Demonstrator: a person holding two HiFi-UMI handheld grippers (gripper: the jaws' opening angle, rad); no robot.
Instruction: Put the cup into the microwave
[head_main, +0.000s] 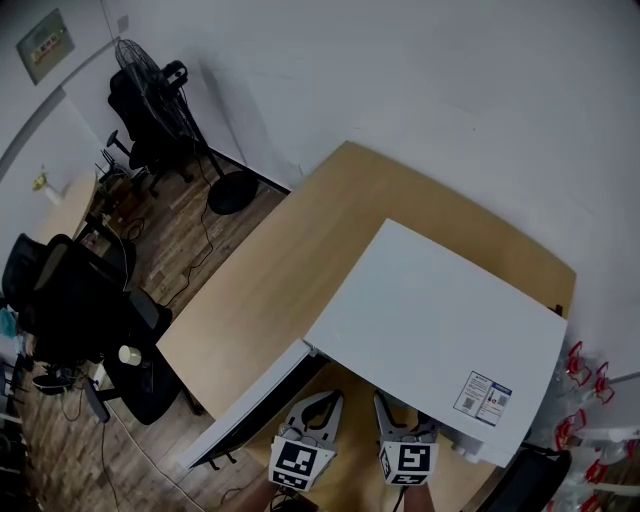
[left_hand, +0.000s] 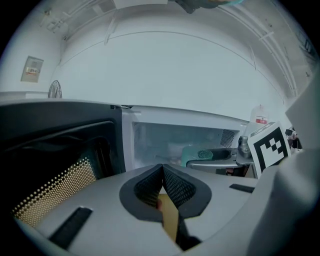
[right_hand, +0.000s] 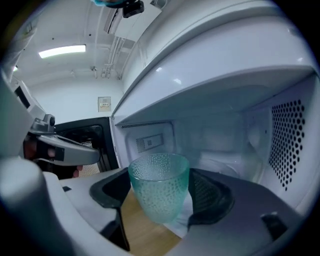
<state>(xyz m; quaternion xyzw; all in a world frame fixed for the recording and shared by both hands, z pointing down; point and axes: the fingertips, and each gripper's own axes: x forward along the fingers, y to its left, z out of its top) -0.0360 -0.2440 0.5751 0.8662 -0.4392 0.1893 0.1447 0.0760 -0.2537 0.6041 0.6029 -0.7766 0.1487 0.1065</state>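
A green dimpled glass cup (right_hand: 159, 186) stands upright between the pads of my right gripper (right_hand: 162, 192), which is shut on it just in front of the open cavity of the white microwave (right_hand: 225, 135). In the head view the microwave (head_main: 430, 320) sits on a wooden table (head_main: 290, 260) with its door (head_main: 250, 405) swung open to the left. Both grippers are at its front: the left gripper (head_main: 318, 408) and the right gripper (head_main: 392, 412). The cup is hidden there. My left gripper (left_hand: 162, 172) is shut on nothing, beside the dark door (left_hand: 60, 150), facing the cavity.
The table's left edge drops to a wood floor with black office chairs (head_main: 80, 310) and a standing fan (head_main: 150, 80). A white wall runs behind the table. Bottles with red tops (head_main: 580, 400) stand at the right. The cavity's perforated right wall (right_hand: 287, 140) is close to the cup.
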